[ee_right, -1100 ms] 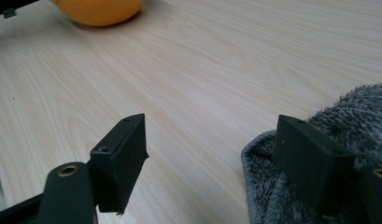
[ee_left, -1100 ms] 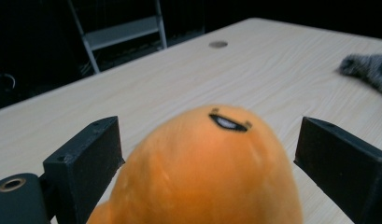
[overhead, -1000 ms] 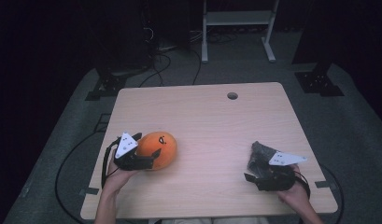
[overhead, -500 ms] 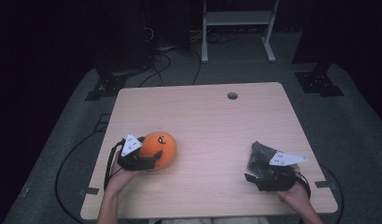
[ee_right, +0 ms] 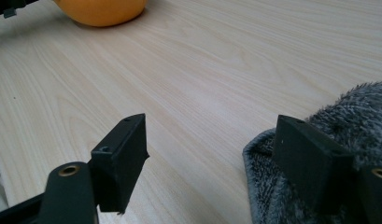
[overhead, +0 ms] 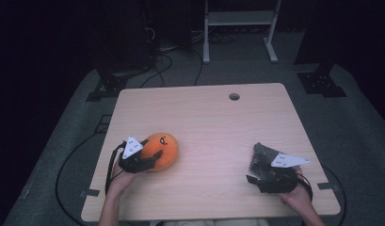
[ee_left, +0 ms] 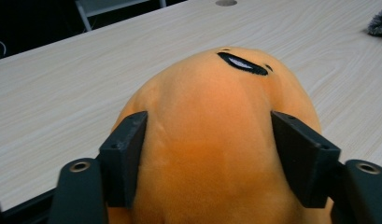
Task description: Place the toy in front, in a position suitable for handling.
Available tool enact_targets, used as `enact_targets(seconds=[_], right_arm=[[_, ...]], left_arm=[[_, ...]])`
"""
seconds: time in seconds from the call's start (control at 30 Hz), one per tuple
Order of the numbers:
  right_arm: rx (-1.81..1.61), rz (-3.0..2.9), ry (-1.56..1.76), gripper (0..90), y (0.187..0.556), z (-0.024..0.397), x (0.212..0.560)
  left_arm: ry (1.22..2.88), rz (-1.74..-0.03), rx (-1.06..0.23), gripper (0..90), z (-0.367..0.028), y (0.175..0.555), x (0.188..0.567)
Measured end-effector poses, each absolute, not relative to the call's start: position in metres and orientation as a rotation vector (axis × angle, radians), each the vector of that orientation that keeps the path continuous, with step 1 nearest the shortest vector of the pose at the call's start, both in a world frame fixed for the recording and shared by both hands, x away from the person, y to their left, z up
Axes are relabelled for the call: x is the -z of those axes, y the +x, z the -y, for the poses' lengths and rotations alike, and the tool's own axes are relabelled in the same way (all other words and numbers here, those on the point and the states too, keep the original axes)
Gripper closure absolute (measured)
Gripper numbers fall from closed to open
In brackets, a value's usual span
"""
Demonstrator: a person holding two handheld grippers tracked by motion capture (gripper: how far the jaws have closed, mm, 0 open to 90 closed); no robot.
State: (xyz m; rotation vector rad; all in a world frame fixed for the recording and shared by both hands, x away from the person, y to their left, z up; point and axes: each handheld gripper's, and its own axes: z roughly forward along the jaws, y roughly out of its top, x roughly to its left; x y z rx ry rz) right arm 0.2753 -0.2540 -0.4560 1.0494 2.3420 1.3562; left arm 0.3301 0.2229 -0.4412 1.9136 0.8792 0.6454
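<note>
An orange plush toy (overhead: 163, 148) with a small black face mark lies on the left part of the wooden table (overhead: 218, 122). My left gripper (overhead: 151, 159) has just been closing and is now shut on it. In the left gripper view both pads dent the sides of the toy (ee_left: 212, 116). At the right front, my right gripper (overhead: 260, 165) stands open. A grey furry cloth (overhead: 262, 151) lies at its tip. In the right gripper view the cloth (ee_right: 352, 105) sits under and beside the right-hand jaw, with bare table between the jaws.
A round cable hole (overhead: 234, 96) sits near the table's far edge. Behind the table stands a white metal frame (overhead: 237, 19), with cables on the dark floor. The orange toy (ee_right: 102, 11) shows at the top of the right gripper view.
The left gripper's jaws have closed from wide open onto the orange toy, which is now squeezed between them. The right hand and the grey cloth have stayed put.
</note>
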Motion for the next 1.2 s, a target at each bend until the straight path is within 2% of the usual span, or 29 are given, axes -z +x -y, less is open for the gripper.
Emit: enact_targets(seconds=[0.33,0.63,1.2], right_arm=[[-1.373,-2.336,1.039,25.2,0.275,0.257,0.454],[-1.381,-2.328,1.044,25.3,0.274,0.259,0.453],[-1.383,-2.300,1.070,25.2,0.277,0.264,0.453]], left_arm=[[1.906,-0.876,-0.662,43.4,-0.220,0.327,0.432],[1.848,-0.840,-0.649,44.6,-0.214,0.323,0.421],[1.872,-0.635,-0.557,44.5,-0.143,0.312,0.408]])
